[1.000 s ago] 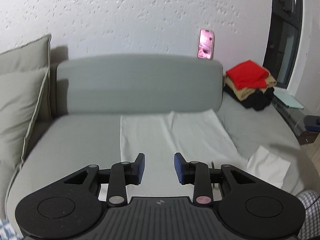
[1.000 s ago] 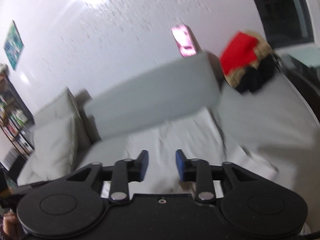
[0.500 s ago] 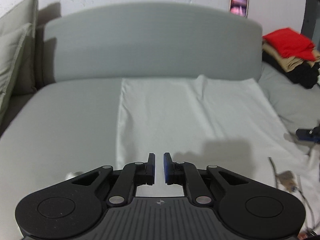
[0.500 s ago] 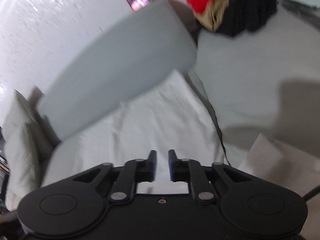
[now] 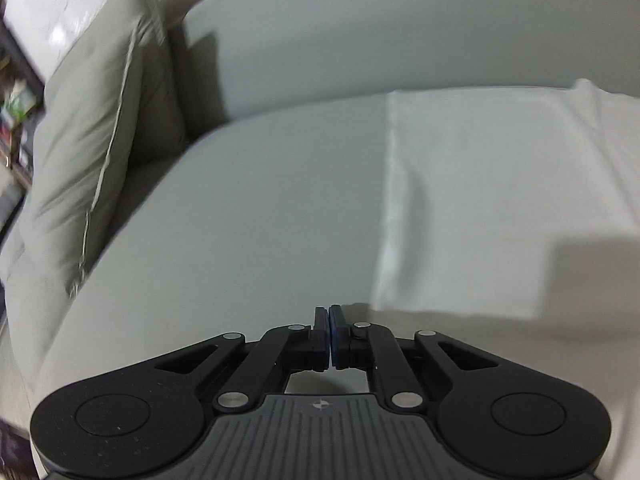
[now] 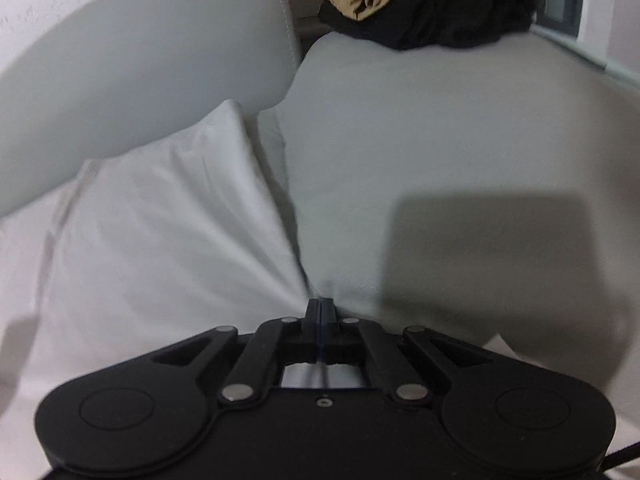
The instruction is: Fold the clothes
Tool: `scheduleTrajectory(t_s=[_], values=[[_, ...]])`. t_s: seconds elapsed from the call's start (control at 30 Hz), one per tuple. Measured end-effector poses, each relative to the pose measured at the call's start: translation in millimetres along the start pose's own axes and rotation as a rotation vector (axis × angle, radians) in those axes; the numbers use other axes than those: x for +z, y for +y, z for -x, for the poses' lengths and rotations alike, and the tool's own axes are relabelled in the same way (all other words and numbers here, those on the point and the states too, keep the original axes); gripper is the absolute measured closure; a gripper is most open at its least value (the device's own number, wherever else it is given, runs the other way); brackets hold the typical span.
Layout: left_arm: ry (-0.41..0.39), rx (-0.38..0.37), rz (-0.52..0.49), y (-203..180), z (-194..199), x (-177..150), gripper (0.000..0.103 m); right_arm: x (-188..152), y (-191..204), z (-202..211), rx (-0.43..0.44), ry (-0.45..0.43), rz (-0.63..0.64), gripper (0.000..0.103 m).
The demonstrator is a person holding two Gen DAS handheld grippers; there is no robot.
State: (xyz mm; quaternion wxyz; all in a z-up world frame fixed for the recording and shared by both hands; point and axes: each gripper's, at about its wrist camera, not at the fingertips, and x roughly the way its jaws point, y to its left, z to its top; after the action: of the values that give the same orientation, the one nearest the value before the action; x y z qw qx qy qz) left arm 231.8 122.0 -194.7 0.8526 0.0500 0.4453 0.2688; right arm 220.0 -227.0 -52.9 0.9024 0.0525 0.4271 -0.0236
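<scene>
Only at right wrist: clothes pile (image 6: 420, 4) behind white cloth (image 6: 160, 240).

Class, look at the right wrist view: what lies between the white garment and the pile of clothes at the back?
Only bare grey sofa cushion separates the white garment from the pile of clothes.

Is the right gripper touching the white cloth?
Touching. In the right wrist view the right gripper is closed on the edge of the white cloth, and creases fan out from its tips.
</scene>
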Motion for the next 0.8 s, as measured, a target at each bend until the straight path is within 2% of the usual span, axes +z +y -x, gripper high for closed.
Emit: scheduleTrajectory(t_s=[0.07, 0.13, 0.2, 0.33, 0.4, 0.43, 0.5, 0.53, 0.57, 0.6, 0.63, 0.7, 0.77, 0.8], values=[[-0.032, -0.09, 0.046, 10.4, 9.0, 5.5, 0.094, 2.2, 1.8, 14.6, 0.015, -0.021, -0.046, 0.102], [-0.065, -0.181, 0.093, 20.9, 18.1, 11.0, 0.094, 6.0, 3.9, 31.2, 0.062, -0.056, -0.092, 0.096], [-0.114, -0.285, 0.103, 19.0, 29.3, 19.1, 0.094, 12.6, 11.4, 40.9, 0.19, -0.09, -0.09, 0.096], [-0.19, -0.538, -0.021, -32.2, 42.8, 36.1, 0.092, 20.5, 50.9, 30.6, 0.512, -0.012, -0.051, 0.094], [-0.217, -0.638, -0.129, -62.0, 45.0, 35.9, 0.09, 16.7, 72.7, 21.0, 0.622, 0.02, 0.003, 0.093], [-0.228, -0.678, -0.19, -76.6, 44.7, 34.0, 0.085, 14.3, 82.7, 15.3, 0.665, 0.039, 0.036, 0.091], [-0.223, -0.688, -0.298, -101.7, 35.7, 26.6, 0.085, 7.3, 97.5, 0.0, 0.681, 0.079, 0.127, 0.09], [-0.228, -0.644, -0.324, -110.2, 27.7, 24.7, 0.084, 3.2, 101.2, -8.6, 0.637, 0.08, 0.176, 0.09], [-0.246, -0.591, -0.295, -110.0, 19.0, 29.1, 0.08, 2.1, 100.7, -16.8, 0.599, 0.066, 0.199, 0.095], [-0.265, -0.538, -0.265, -109.9, 10.3, 33.5, 0.078, 7.1, 92.1, -23.9, 0.574, 0.027, 0.169, 0.102], [-0.28, -0.485, -0.232, -109.3, 1.2, 38.6, 0.08, 12.1, 83.4, -31.0, 0.548, -0.013, 0.14, 0.103], [-0.259, -0.382, -0.09, -93.8, -26.0, 62.6, 0.082, 22.6, 67.4, -44.1, 0.477, -0.096, 0.086, 0.103], [-0.247, -0.285, 0.021, -76.0, -51.3, 82.1, 0.083, 36.0, 57.9, -52.7, 0.293, -0.195, 0.064, 0.103], [-0.252, -0.218, 0.018, -70.8, -58.6, 87.8, 0.085, 41.3, 51.9, -60.3, 0.194, -0.218, 0.064, 0.103]])
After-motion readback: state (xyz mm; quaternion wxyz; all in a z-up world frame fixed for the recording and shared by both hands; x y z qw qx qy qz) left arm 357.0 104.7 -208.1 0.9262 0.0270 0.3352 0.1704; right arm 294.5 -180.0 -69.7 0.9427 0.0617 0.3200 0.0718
